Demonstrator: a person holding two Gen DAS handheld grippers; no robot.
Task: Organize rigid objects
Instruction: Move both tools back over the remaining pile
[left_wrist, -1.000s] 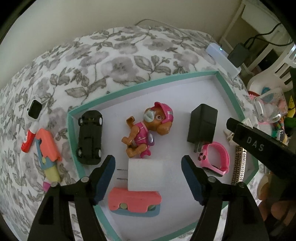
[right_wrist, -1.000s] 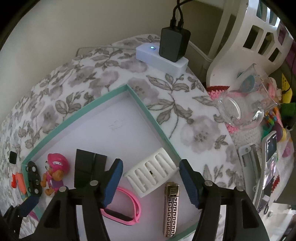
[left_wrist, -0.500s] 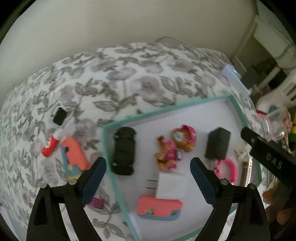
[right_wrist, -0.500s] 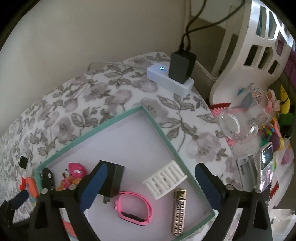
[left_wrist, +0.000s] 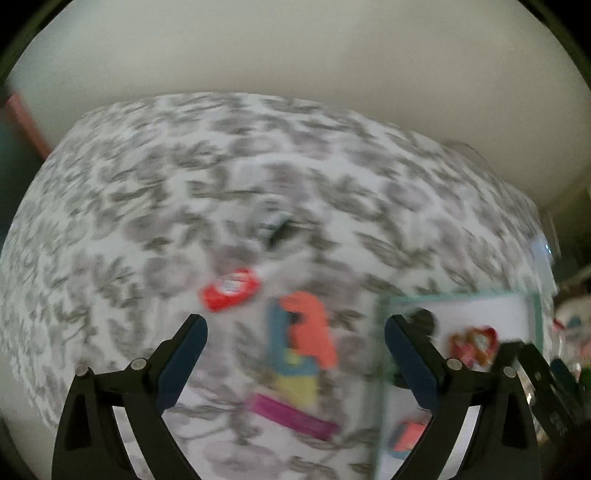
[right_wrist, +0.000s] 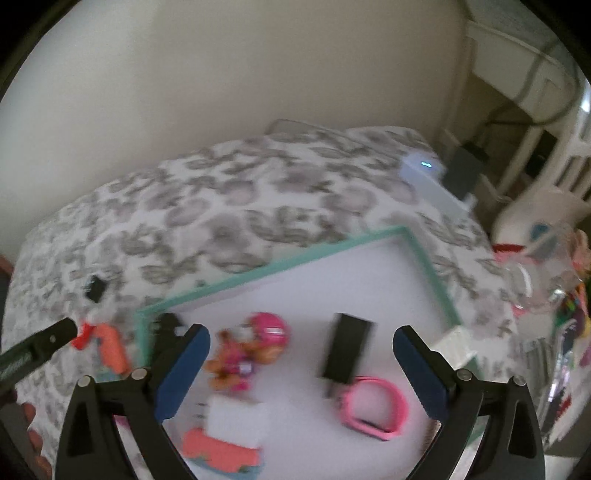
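1. Left claw: jaws standing wide, having just been opening, gripping nothing; hovering over the floral bed cover.
2. Orange-and-blue toy and red item: lying on the cover outside the tray, smeared by blur.
3. Right claw: spread wide, just opening, empty.
4. Teal-rimmed tray: holding pink-helmeted pup figure, black charger, pink band, white block; near edge being cut off.

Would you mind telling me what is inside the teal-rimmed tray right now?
Inside the tray: a pup figure, black charger, pink band, white adapter and coral toy. The gripper fingers cover its near corners.
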